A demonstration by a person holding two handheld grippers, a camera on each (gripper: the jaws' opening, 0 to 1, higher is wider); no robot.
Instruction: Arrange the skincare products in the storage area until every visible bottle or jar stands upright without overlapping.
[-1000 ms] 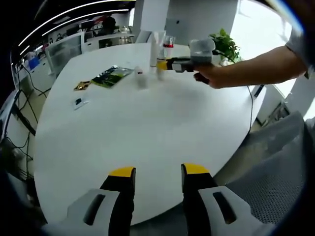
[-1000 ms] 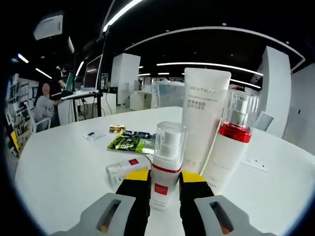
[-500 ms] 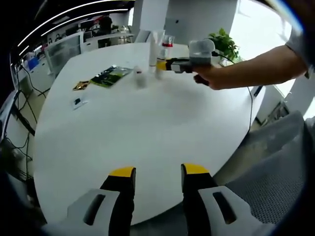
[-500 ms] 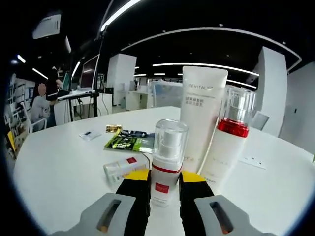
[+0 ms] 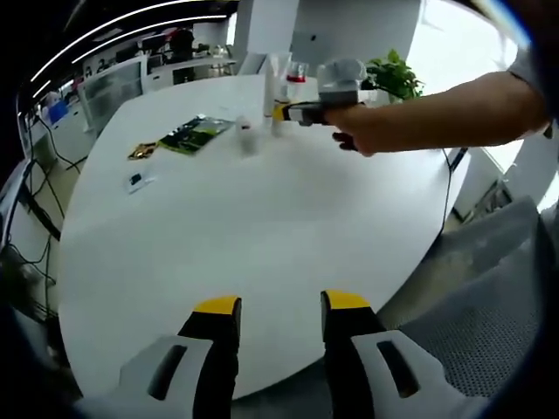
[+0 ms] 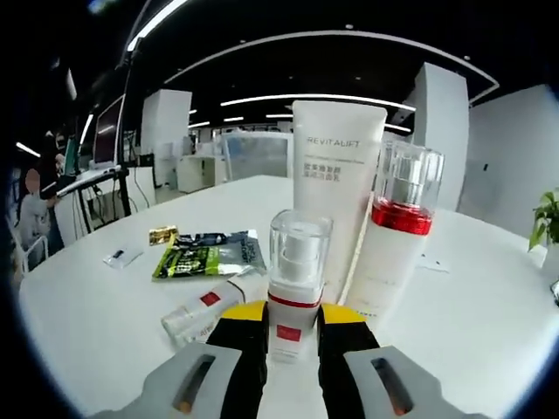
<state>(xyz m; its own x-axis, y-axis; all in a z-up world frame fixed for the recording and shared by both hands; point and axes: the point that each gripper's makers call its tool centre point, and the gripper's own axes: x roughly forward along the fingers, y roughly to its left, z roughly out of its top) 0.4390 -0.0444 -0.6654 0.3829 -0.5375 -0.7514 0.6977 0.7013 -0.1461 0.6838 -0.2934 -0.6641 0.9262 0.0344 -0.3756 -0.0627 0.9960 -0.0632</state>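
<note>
My right gripper (image 6: 294,312) is shut on a small upright pump bottle (image 6: 297,279) with a clear cap and a red band. Right behind it stand a white tube (image 6: 336,188) and a taller red-banded bottle (image 6: 397,236), both upright. Another small bottle (image 6: 203,307) lies on its side just to the left. In the left gripper view, a hand holds the right gripper (image 5: 281,112) at the far end of the table beside the tube (image 5: 276,74) and the lying bottle (image 5: 248,133). My left gripper (image 5: 279,307) is open with nothing between its jaws, near the table's front edge.
The round white table (image 5: 262,218) carries a green sachet (image 6: 205,257), a gold sachet (image 6: 162,234) and a small packet (image 6: 118,257) left of the bottles. A potted plant (image 5: 397,78) stands beyond the far edge. A grey mesh chair (image 5: 489,297) is at the right.
The right gripper, with the small bottle in it, has moved left along the far end of the table, closer to the tube. The left gripper has stayed put.
</note>
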